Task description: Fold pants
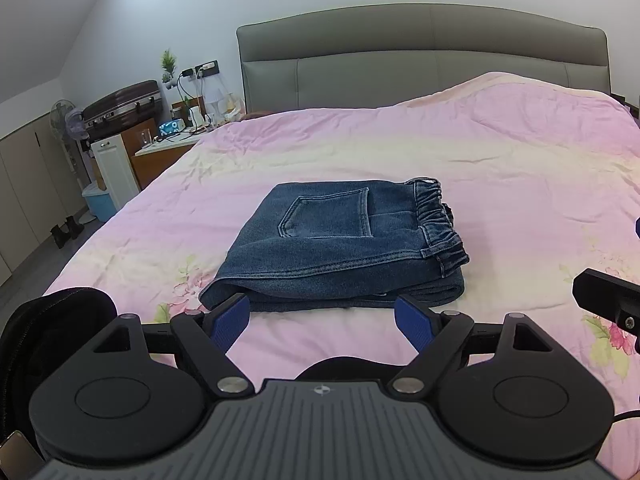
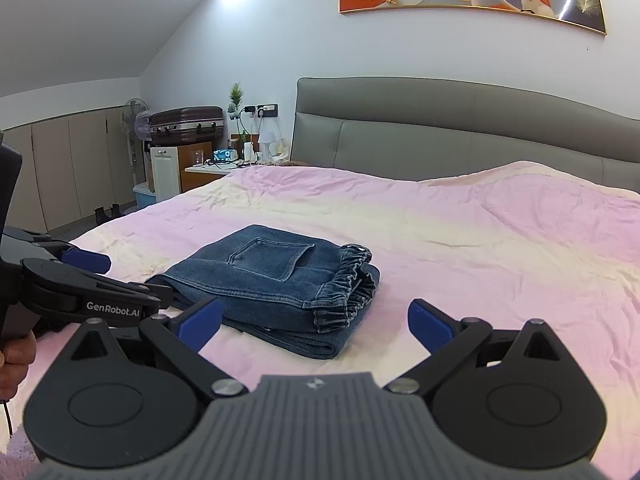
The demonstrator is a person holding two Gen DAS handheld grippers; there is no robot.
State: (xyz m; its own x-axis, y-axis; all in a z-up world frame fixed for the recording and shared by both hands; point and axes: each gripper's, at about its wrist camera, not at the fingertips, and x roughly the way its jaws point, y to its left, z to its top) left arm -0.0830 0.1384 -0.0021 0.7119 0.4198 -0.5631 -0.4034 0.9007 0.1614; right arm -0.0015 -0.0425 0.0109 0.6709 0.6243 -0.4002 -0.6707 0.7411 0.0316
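While spread wide and empty, blue fingers (image 1: 230, 322) of left gripper (image 1: 322, 316) level just short of folded pants (image 1: 340, 240); right gripper (image 2: 316, 322) likewise splayed, low beside pants' waistband corner. Pants mid-bed (image 1: 500, 168), clear of headboard (image 1: 420, 52).

A pair of blue jeans (image 2: 272, 284) lies folded into a compact stack on a bed with a pink and cream cover (image 2: 480, 240), back pocket up and elastic waistband toward the right. The right tool (image 2: 316, 322) hangs just in front of the stack, its blue-padded fingers (image 2: 200, 318) spread wide and holding nothing. The left tool (image 2: 86, 280) reaches in from the left edge, close to the jeans' left side. A grey headboard (image 2: 460, 128) stands behind.
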